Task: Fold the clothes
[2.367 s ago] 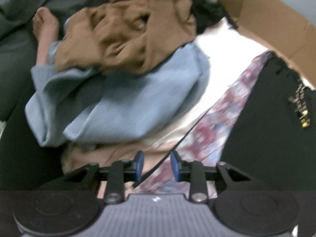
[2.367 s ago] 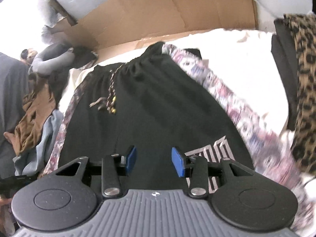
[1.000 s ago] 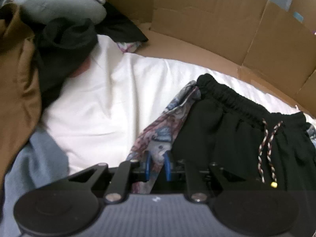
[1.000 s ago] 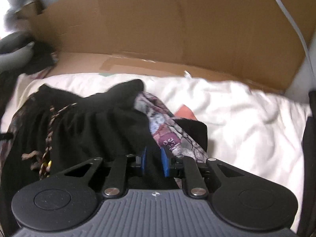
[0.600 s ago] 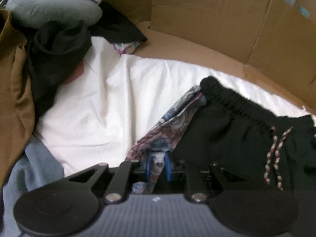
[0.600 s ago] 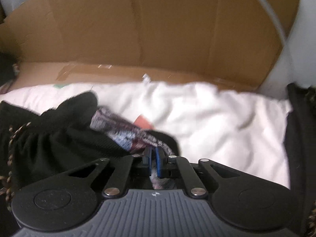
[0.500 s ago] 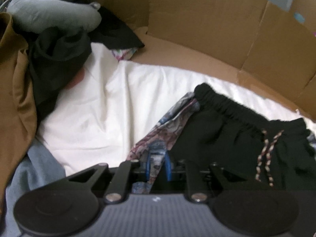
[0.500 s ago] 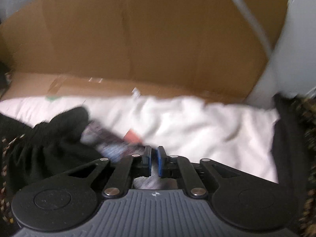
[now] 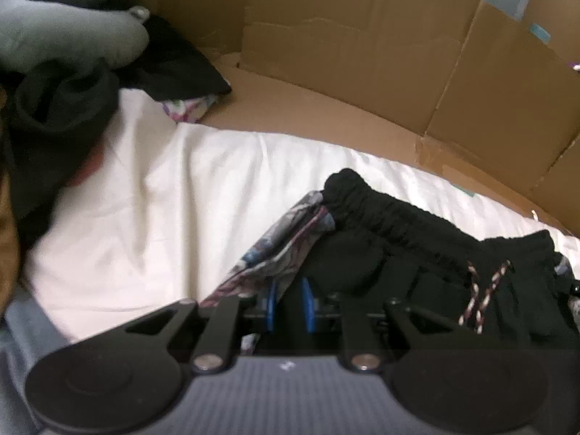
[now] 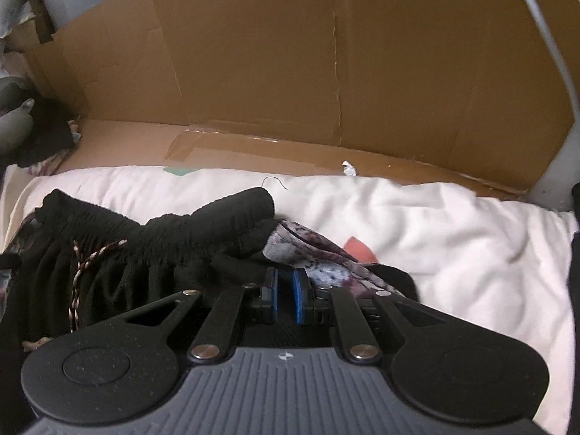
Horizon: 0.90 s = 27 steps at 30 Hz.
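We are finding no readable text, brand, number or sign in either view. We are seeing only unlettered marks: a small white emblem on the ribbed grey body of the left hand-held gripper [image 9: 289,306] and a similar round one on the right hand-held gripper [image 10: 284,295], both too small to make out. Bits of teal tape on the cardboard wall [image 9: 362,54] are showing no lettering, and the patterned trim of the black shorts [image 10: 163,243] is carrying print we cannot resolve into words.
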Available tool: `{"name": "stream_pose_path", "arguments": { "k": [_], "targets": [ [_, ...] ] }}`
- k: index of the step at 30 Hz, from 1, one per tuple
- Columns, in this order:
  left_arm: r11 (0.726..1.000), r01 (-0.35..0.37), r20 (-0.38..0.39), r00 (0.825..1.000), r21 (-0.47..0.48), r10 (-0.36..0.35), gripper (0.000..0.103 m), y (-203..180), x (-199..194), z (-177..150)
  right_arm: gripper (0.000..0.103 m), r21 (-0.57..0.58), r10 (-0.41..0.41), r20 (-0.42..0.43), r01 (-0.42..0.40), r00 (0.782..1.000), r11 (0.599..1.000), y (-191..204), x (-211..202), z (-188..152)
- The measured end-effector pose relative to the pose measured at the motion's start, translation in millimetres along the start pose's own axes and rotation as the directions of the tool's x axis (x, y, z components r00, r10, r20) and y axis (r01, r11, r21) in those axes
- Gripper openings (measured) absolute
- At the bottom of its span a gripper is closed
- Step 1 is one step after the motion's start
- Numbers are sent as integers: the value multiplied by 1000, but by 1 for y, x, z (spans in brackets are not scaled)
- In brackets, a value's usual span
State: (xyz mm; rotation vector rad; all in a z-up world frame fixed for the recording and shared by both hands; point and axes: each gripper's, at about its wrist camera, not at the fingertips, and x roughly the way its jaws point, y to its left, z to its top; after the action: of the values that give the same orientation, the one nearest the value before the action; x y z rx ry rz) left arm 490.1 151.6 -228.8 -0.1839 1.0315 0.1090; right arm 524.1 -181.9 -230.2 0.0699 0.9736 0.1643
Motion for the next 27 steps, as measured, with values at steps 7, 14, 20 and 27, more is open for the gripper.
{"name": "stream_pose_path", "arguments": {
  "k": [7,14,20,27],
  "targets": [
    [999,2,0,1000,-33,-2,17,1,20,4,10,-18,-54,-28,53,998,998,-2,32,10],
    [998,25,-10,1000,-53,-26,17,6,19,6,9,-86,-148,-5,147,989,985,2,44,15],
    [996,60,-43,997,-65,-63,26,16,-11,-1,10,-77,-211,3,211,977,974,8,35,22],
    [987,89,-16,996,-130,-92,27,32,-72,-19,13,-114,-159,28,161,987,980,5,-11,35]
  ]
}}
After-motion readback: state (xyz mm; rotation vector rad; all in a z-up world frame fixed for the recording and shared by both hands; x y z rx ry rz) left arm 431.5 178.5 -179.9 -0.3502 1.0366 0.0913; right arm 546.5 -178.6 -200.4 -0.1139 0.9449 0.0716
